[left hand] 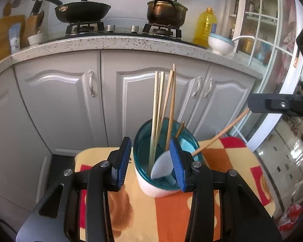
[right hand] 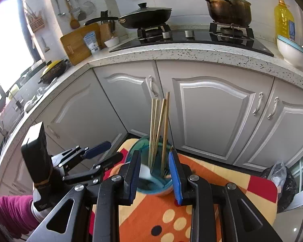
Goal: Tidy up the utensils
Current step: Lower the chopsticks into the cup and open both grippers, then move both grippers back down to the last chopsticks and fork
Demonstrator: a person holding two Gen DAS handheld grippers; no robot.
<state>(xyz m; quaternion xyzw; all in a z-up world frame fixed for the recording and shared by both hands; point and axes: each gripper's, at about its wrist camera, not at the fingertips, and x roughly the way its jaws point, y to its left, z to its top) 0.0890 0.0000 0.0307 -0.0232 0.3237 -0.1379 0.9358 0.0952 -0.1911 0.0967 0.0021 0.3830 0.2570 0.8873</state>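
Both tilted downward over the patterned cloth (left hand: pixel 143 217) on the table. Left hand-held gripper (left hand: pixel 151 161) partly open, empty, beside the teal-rimmed cup (left hand: pixel 161 189). Right hand-held gripper (right hand: pixel 154 173) partly open, empty. Chopsticks (left hand: pixel 157 111) upright in the cup, spoon (left hand: pixel 163 167) inside. Magenta sleeve (right hand: pixel 10 211) only in right view.

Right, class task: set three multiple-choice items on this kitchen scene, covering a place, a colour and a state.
1. The utensil holder stands on: A the counter, B the patterned cloth, C the hob.
2. Its rim is: A red, B teal, C yellow.
3. The brown pot is: A lidded, B uncovered, C tipped over.
Key: 1 B, the cloth lies under the holder's base; 2 B, a teal band rings its top; 3 A, a lid sits on the pot.
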